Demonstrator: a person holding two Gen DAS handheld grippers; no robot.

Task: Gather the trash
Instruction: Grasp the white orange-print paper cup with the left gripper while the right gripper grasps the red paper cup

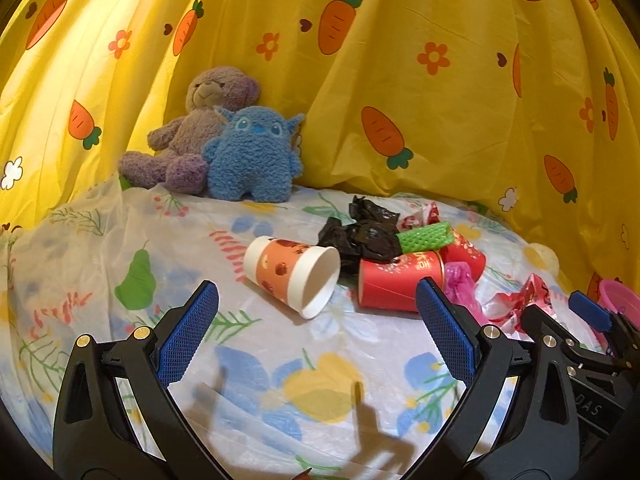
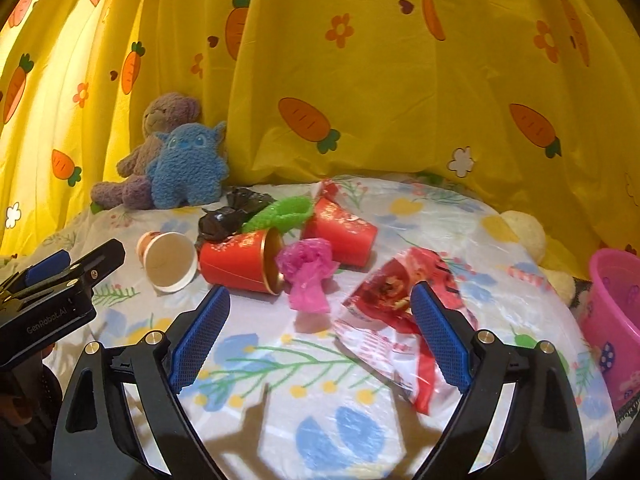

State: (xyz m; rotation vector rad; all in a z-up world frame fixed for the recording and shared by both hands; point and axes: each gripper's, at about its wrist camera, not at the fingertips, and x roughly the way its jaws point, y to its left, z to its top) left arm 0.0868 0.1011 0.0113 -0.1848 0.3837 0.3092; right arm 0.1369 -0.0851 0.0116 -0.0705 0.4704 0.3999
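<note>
Trash lay heaped near the pink basket, so both grippers' fingers hung spread and empty, the right gripper seemingly nearest the crumpled wrapper.

Home playroom: carrot-print curtain, plush toys, floral tablecloth.

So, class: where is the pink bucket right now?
The pink bucket stands at the far right edge in the right wrist view, off the table's right side, beyond the red snack wrapper.
</note>
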